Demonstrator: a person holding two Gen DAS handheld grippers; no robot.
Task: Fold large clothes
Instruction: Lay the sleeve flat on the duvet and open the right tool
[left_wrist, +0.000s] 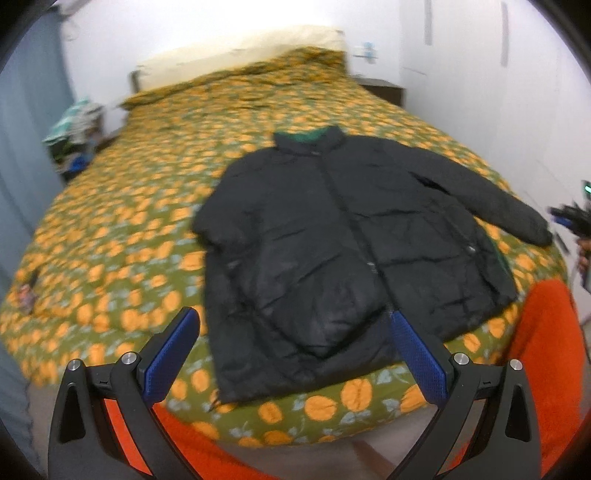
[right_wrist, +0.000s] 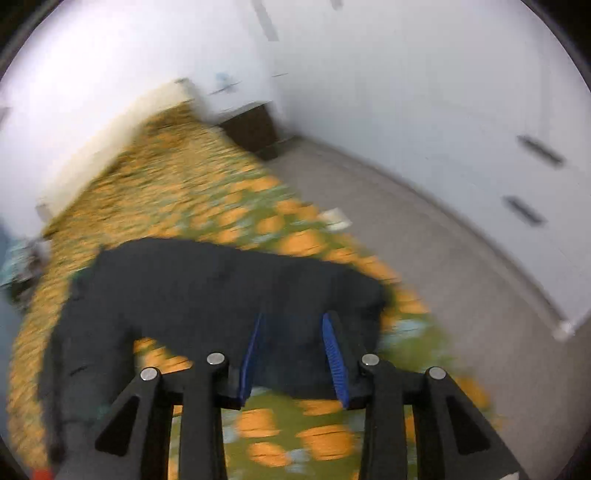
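The right wrist view is smeared with motion blur, so the bedspread (right_wrist: 207, 192) pattern dissolves. The jacket (right_wrist: 207, 291) sleeve end sits behind the right tool (right_wrist: 293, 321); contact can't be told. Bedside clutter (left_wrist: 74, 129) is unreadable.

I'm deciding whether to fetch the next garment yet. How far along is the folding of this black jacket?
Done: the black jacket lies spread flat on the floral bedspread, collar away, one sleeve stretched outward. In hand: the right gripper, jaws partly open, sits at that sleeve's cuff end, fabric between the pads but not visibly pinched. The left gripper is open near the hem. Left: every fold; none is visible.
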